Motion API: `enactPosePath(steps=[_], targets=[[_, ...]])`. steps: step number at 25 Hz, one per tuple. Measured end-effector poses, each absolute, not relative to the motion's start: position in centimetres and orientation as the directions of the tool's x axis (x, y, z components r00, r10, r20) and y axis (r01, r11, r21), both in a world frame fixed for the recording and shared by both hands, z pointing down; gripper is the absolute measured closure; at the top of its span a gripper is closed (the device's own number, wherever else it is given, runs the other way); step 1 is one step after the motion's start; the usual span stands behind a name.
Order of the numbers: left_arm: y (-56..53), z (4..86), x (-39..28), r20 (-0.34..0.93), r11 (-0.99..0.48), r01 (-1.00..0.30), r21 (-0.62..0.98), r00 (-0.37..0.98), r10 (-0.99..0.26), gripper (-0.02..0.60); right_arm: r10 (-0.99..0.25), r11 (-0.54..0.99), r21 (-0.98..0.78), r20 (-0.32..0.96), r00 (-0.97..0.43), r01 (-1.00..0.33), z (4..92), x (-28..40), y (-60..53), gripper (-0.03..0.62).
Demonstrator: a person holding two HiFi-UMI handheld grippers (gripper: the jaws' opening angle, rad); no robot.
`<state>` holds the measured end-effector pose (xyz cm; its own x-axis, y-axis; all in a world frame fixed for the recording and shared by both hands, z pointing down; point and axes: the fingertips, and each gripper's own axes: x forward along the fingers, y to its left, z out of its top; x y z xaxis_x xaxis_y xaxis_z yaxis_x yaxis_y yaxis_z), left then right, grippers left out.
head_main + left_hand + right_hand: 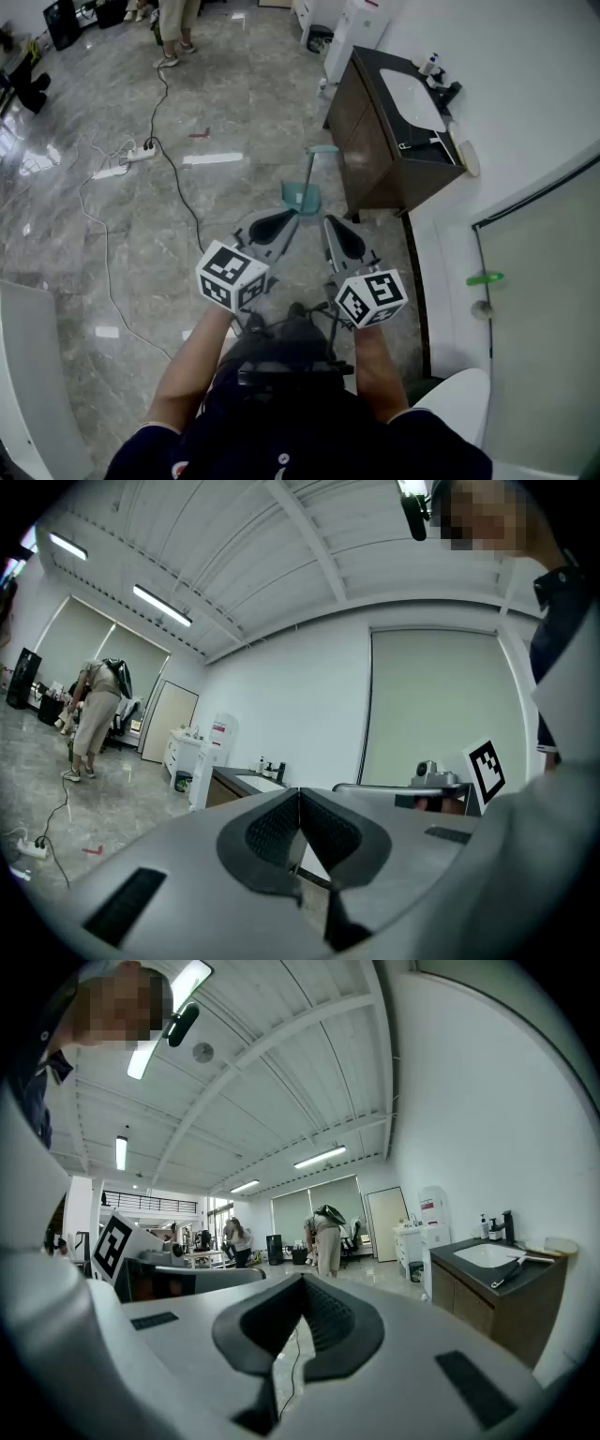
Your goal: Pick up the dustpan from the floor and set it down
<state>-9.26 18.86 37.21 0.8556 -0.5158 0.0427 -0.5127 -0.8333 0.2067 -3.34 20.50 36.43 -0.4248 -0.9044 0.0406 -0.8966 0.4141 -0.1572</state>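
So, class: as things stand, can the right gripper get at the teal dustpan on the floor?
Probably yes: the dustpan stands on open floor just ahead of the right gripper, beside the cabinet, with nothing between them. Its jaws are shut, so they must open first.

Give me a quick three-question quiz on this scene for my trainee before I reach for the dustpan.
1. True or false: the left gripper already holds the dustpan.
2. In the head view, what stands just right of the dustpan? A) a cabinet B) a sofa C) a ladder
3. Fill in: the right gripper has its jaws ____.
Key: 1 false, the left gripper is shut and empty; 2 A; 3 shut.
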Motion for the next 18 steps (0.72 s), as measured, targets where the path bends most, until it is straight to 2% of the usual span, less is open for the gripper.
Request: enactPosePath(steps=[18], targets=[[18.46,37.52,-9.32,0.04,-0.845,-0.493,0.208,0.867,-0.496,0.568,-0.913,0.393,-0.146,0.06,-0.404,-0.908,36.53,-3.02,20.08,0.588]])
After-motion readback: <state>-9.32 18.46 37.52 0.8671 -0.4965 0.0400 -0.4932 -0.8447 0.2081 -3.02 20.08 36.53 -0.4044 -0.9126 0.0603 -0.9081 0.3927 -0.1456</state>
